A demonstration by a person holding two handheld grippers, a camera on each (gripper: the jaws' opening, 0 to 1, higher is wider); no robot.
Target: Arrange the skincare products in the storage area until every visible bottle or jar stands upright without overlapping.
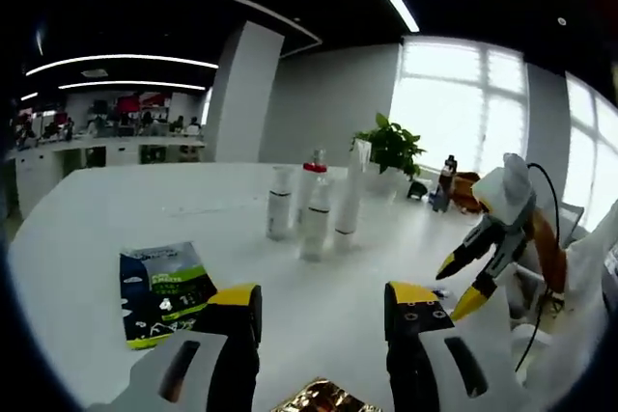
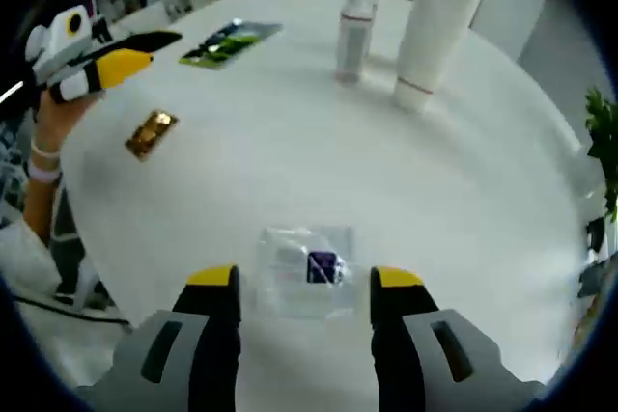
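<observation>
Your right claw (image 2: 304,291) hangs open right over the small clear plastic sachet with a purple patch (image 2: 307,269), low in the frame. Left claw (image 1: 323,304) is open too, holding nothing. The white skincare bottles (image 1: 314,205) already stand upright mid-frame on the white surface (image 1: 116,209), so it's probably the flat stuff getting tidied.

Bright windows (image 1: 463,94), white pillar (image 1: 241,94)
</observation>
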